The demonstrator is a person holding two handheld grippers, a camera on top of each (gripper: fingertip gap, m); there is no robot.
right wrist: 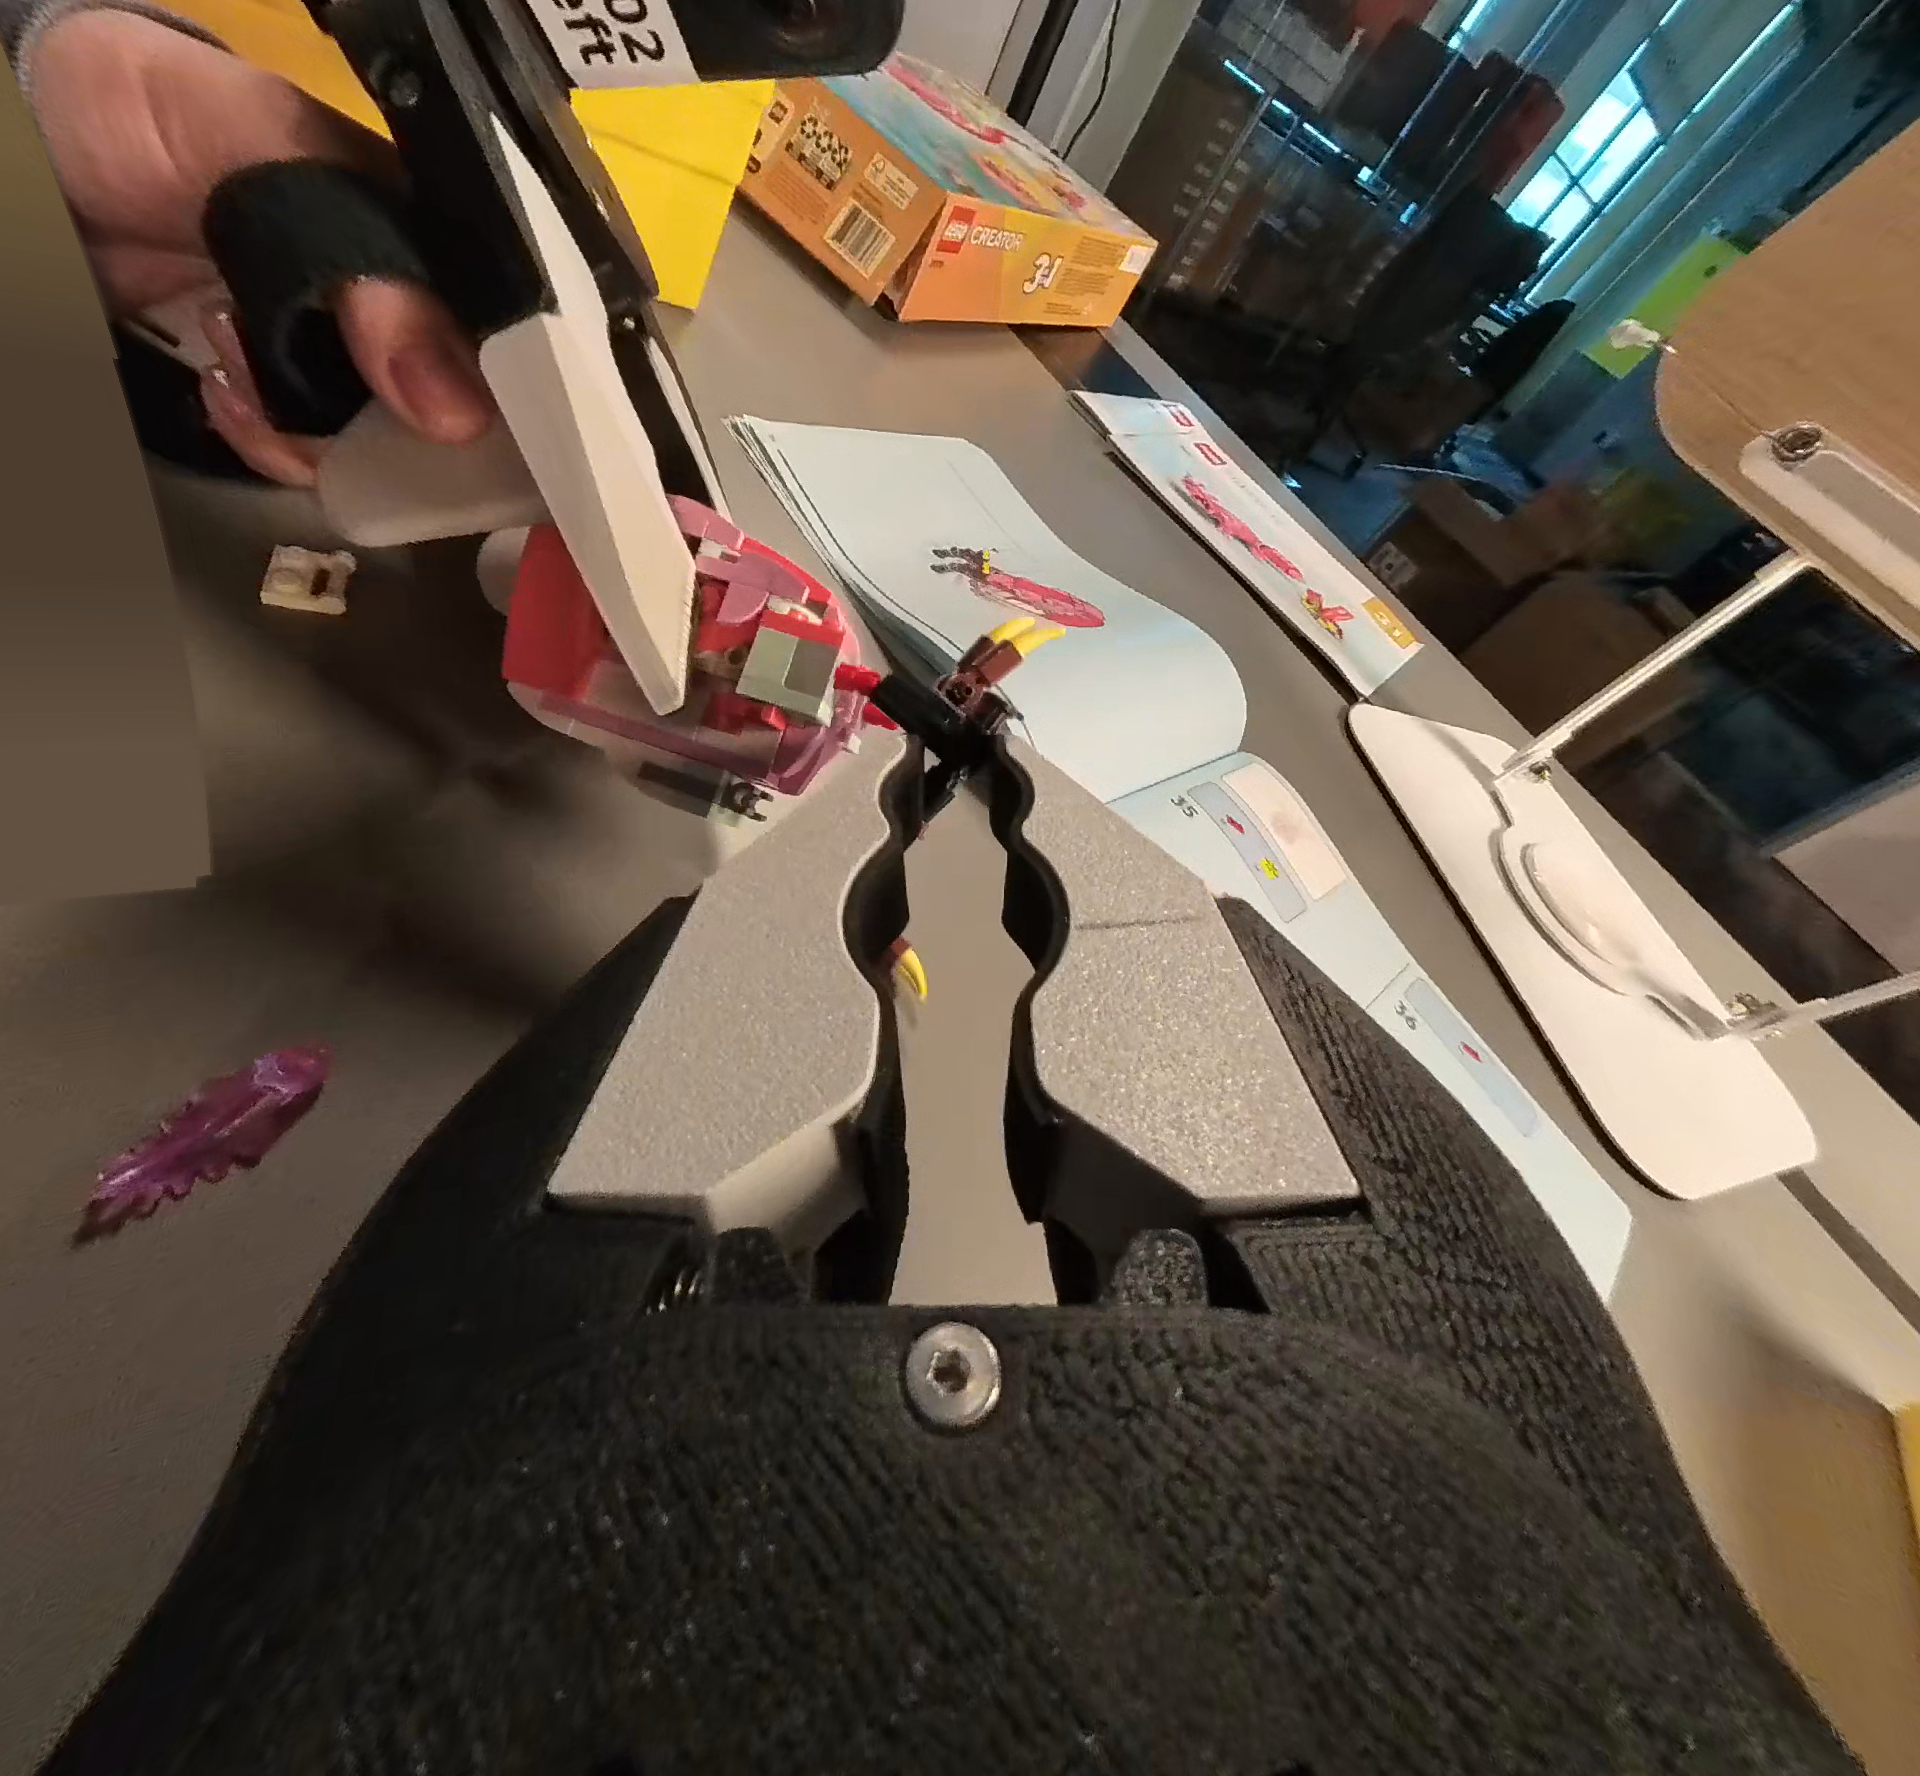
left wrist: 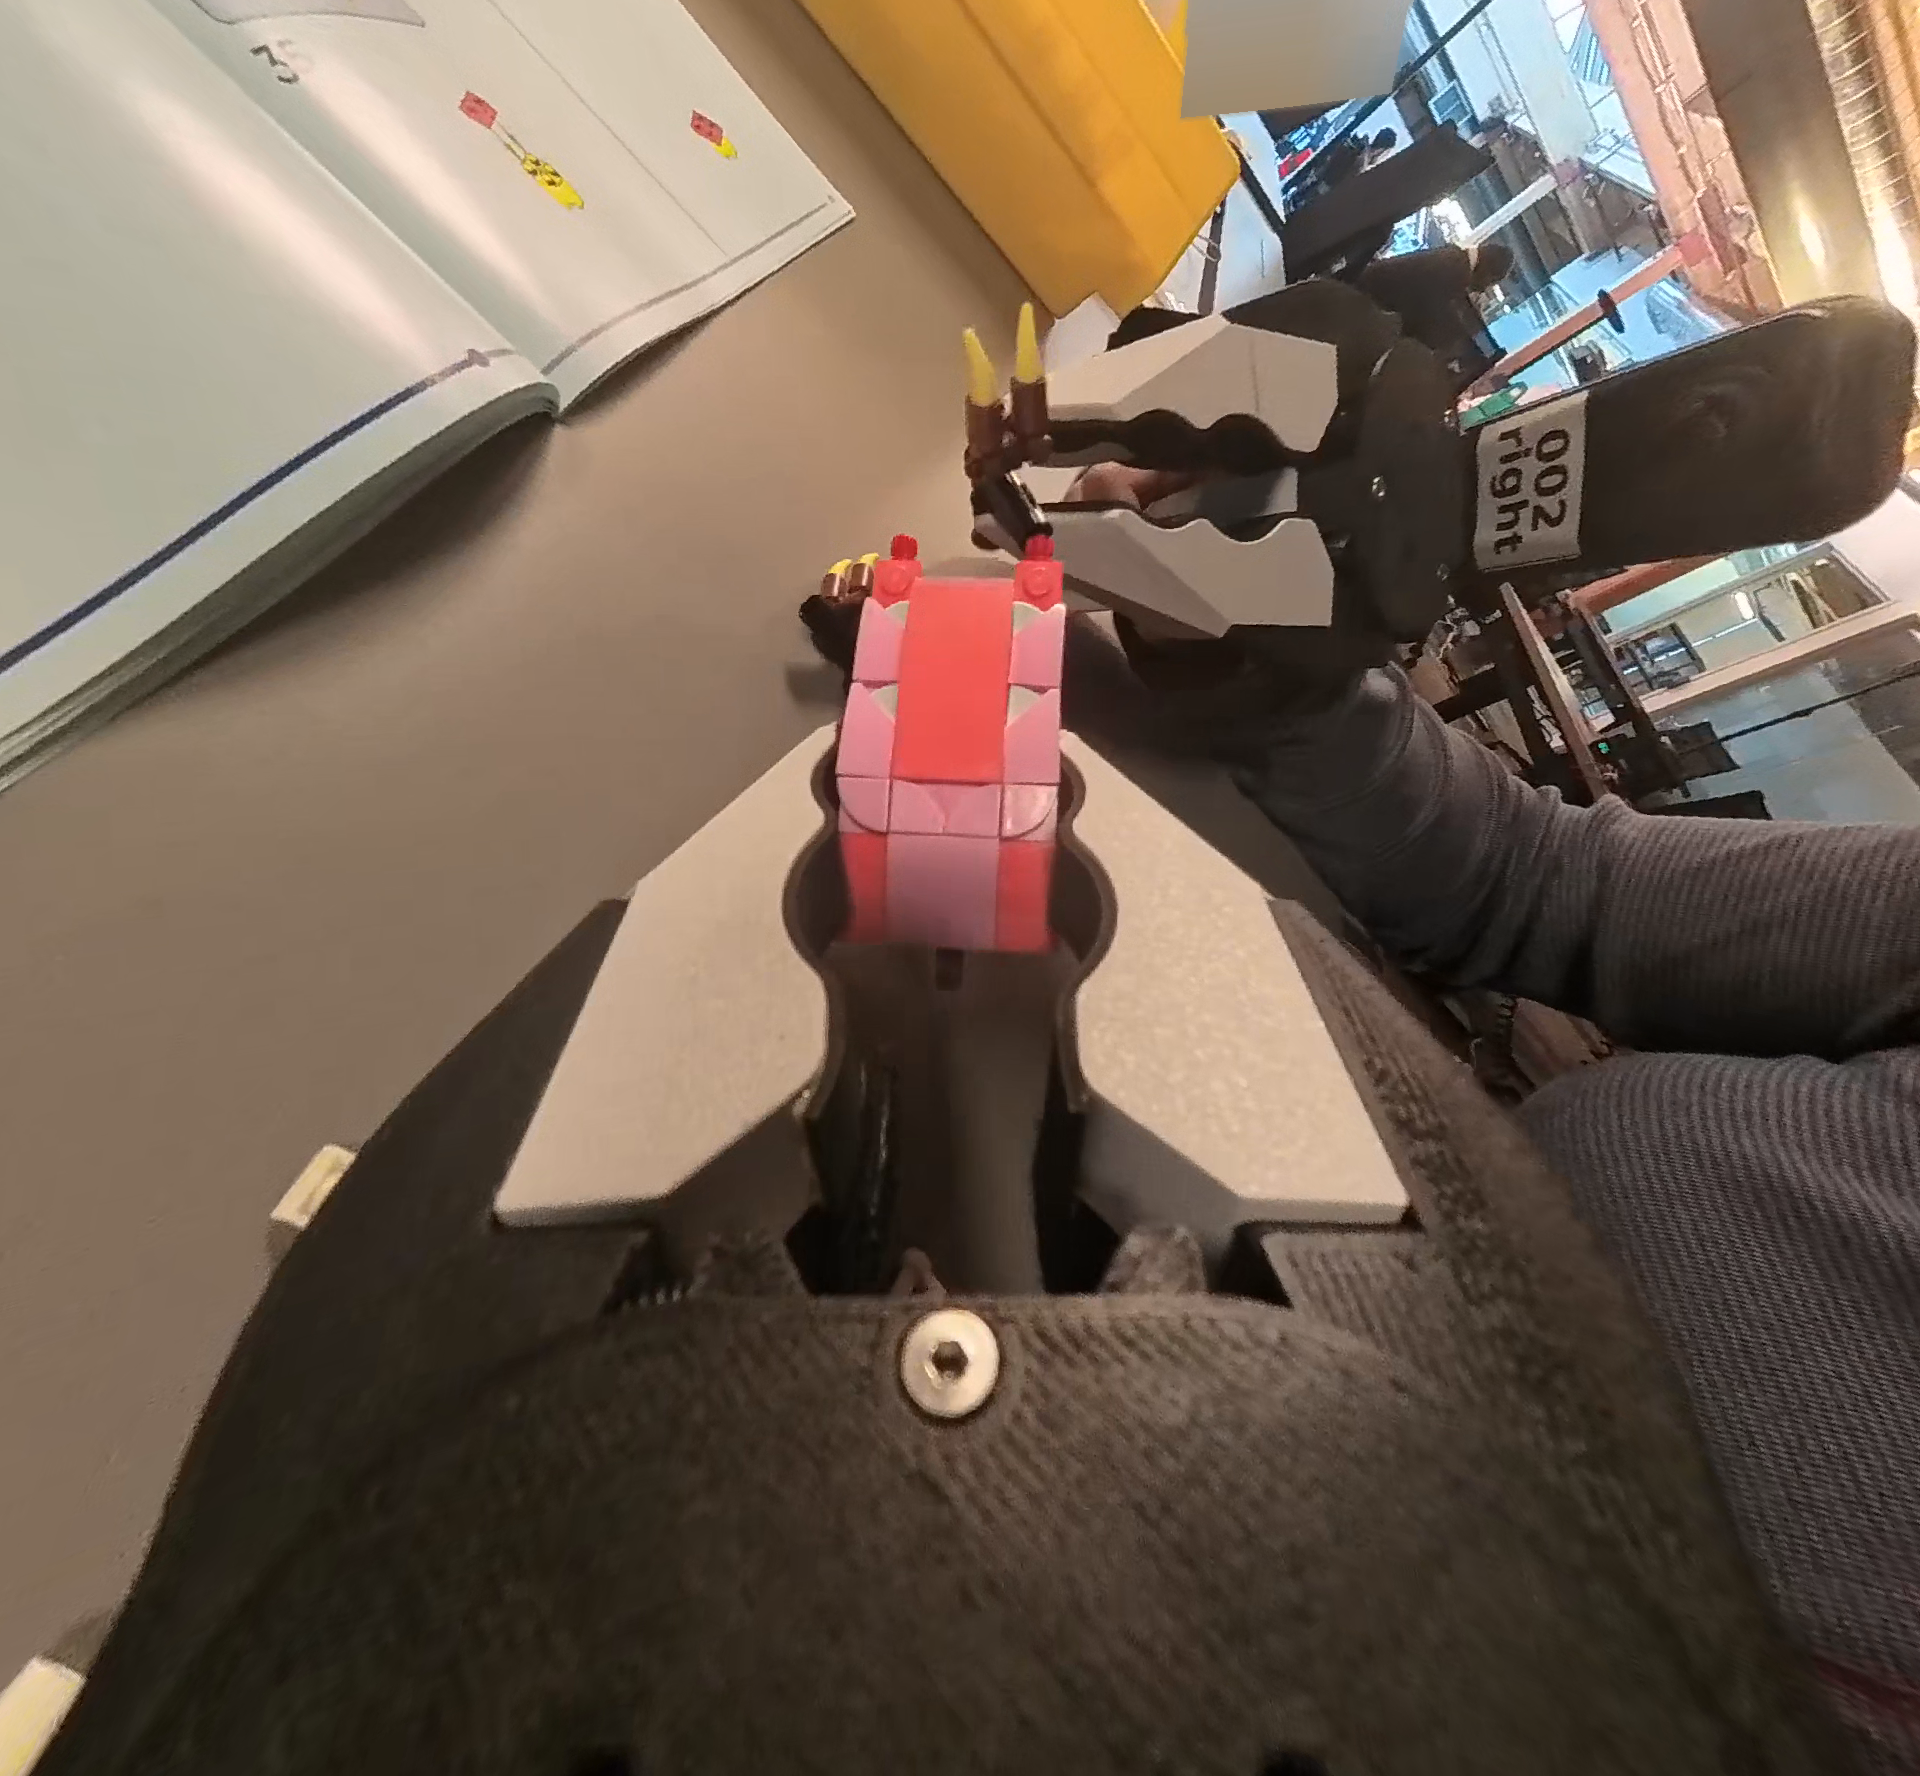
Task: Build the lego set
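Observation:
My left gripper (left wrist: 951,791) is shut on a red and pink brick-built body (left wrist: 951,687), pads pressing on both its sides, and holds it above the grey table (left wrist: 416,895). In the right wrist view that body (right wrist: 561,614) sits between the left gripper's white fingers (right wrist: 613,500). My right gripper (right wrist: 956,760) is shut on a small black and brown claw piece with two yellow tips (right wrist: 977,682). Its black end lies right against a red pin at the body's end. The right gripper (left wrist: 1023,479) and its claw piece (left wrist: 1003,407) also show in the left wrist view, just beyond the body.
A second brown and yellow claw piece (left wrist: 847,573) lies on the table behind the body. An open instruction booklet (left wrist: 312,220) lies beside a yellow bin (left wrist: 987,64). A purple translucent piece (right wrist: 208,1134), a small white brick (right wrist: 307,578), an orange box (right wrist: 935,209) and a white stand base (right wrist: 1558,947) are on the table. Left tips to right tips: about 5 cm.

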